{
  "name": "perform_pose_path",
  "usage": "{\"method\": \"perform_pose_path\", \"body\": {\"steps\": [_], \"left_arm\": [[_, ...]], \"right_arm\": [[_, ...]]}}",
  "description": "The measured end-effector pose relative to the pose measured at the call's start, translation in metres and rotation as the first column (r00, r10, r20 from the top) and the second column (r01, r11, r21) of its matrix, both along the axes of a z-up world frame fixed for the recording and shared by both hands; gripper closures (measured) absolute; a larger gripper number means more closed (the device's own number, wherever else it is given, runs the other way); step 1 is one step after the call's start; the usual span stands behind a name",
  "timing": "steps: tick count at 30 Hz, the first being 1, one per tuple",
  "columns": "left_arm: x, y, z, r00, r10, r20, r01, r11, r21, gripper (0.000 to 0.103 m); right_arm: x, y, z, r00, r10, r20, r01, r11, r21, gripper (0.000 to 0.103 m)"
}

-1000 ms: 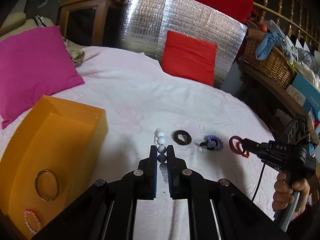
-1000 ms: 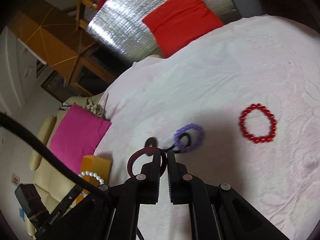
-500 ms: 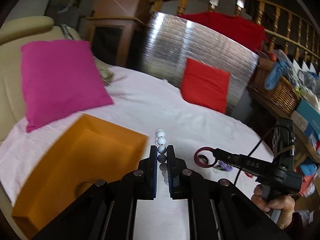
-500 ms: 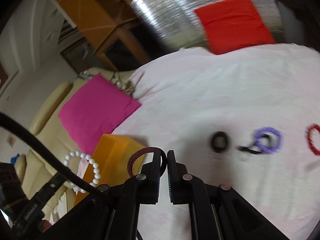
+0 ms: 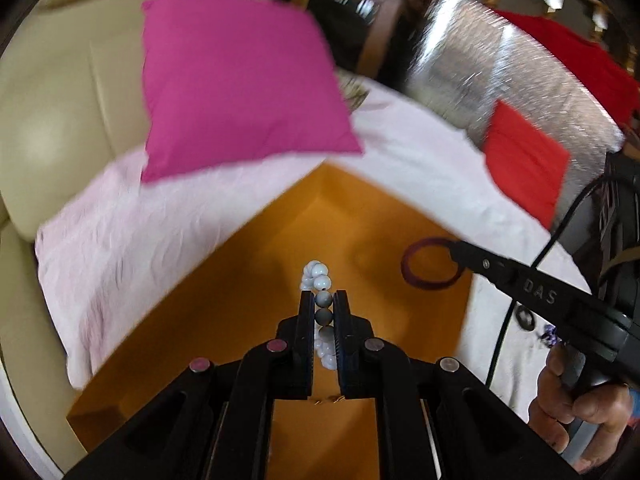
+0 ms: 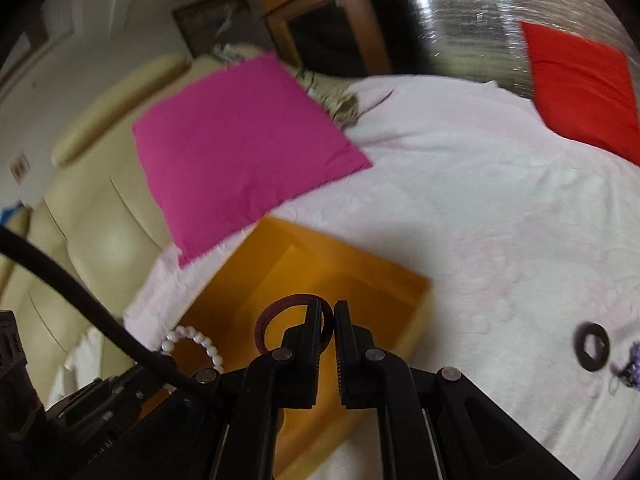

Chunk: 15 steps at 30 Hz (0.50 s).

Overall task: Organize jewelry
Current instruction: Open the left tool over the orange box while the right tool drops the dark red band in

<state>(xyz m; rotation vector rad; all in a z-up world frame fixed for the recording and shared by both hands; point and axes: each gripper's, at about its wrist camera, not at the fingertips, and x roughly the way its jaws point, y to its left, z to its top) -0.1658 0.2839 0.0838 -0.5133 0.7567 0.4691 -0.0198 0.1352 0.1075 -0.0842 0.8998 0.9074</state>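
Note:
An orange box (image 5: 224, 320) (image 6: 360, 272) lies on the pale pink bedspread (image 5: 132, 224). My left gripper (image 5: 323, 300) hangs over the box's inside, shut on a white bead bracelet (image 5: 318, 276) (image 6: 196, 340). My right gripper (image 6: 327, 312) (image 5: 454, 250) is also over the box, shut on a dark red ring bracelet (image 6: 276, 320) (image 5: 430, 266). A small gold piece (image 5: 326, 400) shows on the box floor under the left gripper. A black ring (image 6: 592, 346) and a purple bracelet (image 6: 632, 364) lie on the bedspread to the right.
A magenta cushion (image 5: 236, 88) leans on a cream sofa (image 5: 60, 120) behind the box. A red cushion (image 5: 524, 160) stands against a silver foil panel (image 5: 500, 64) at the back right. A person's hand (image 5: 576, 416) holds the right gripper's handle.
Both grippers swung left with their bracelets, from above the bedspread to above the orange box. The loose jewelry slid off to the right of both views.

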Motion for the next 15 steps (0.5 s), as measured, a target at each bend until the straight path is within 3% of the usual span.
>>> {"method": "perform_pose_path", "body": {"steps": [5,8,10,11,13,14,15], "left_arm": [[-0.002,0.016,-0.024,0.995,0.060,-0.085,-0.065,0.996,-0.057,0.094],[-0.005,0.019,-0.025,0.989,0.108,-0.103,-0.112,0.993,-0.029,0.094],[-0.005,0.017,-0.023,0.985,0.131,-0.112,-0.132,0.991,-0.001,0.093],[-0.004,0.015,-0.020,0.984,0.139,-0.110,-0.138,0.990,0.017,0.089],[-0.003,0.009,-0.011,0.984,0.153,-0.089,-0.150,0.988,0.046,0.069],[-0.003,0.006,-0.008,0.984,0.162,-0.076,-0.157,0.986,0.064,0.053],[-0.003,0.000,-0.002,0.984,0.171,-0.059,-0.165,0.981,0.098,0.046]], "right_arm": [[0.001,0.045,-0.029,1.000,0.013,0.010,-0.011,0.984,-0.175,0.095],[0.008,0.054,-0.036,1.000,0.010,-0.020,-0.013,0.984,-0.177,0.094],[0.013,0.052,-0.035,0.999,-0.014,-0.050,0.006,0.988,-0.157,0.088],[0.015,0.048,-0.032,0.998,-0.028,-0.050,0.021,0.991,-0.134,0.084],[0.013,0.043,-0.023,0.999,-0.042,-0.034,0.039,0.994,-0.098,0.081],[0.013,0.034,-0.016,0.999,-0.046,-0.027,0.044,0.997,-0.066,0.078],[0.013,0.027,-0.011,0.999,-0.049,-0.023,0.048,0.998,-0.042,0.072]]}}
